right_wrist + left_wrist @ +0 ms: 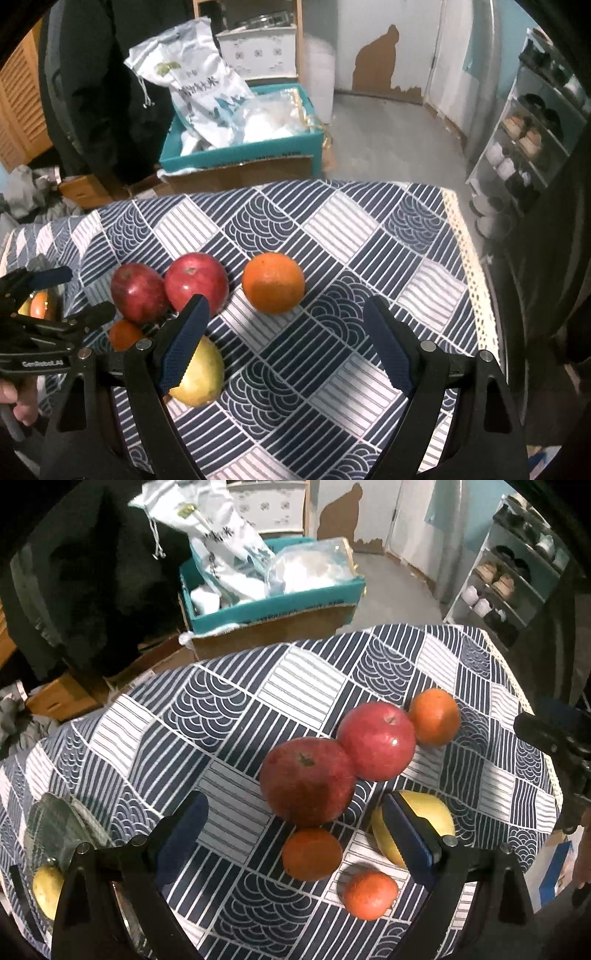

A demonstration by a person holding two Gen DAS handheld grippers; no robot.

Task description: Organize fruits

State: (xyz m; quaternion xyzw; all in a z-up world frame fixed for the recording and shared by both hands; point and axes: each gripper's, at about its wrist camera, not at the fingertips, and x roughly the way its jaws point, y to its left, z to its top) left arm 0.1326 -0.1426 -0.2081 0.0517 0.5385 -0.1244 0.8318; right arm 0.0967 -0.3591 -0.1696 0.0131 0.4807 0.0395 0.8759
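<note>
The desk carries a patterned cloth; on it two red apples touch, with a yellow fruit and three oranges just beside them; the left tool hovers wide over the near fruits; the right tool hovers wide too, holding nothing.

yellow fruit: half behind tool finger | bowl fruit: partly hidden
</note>
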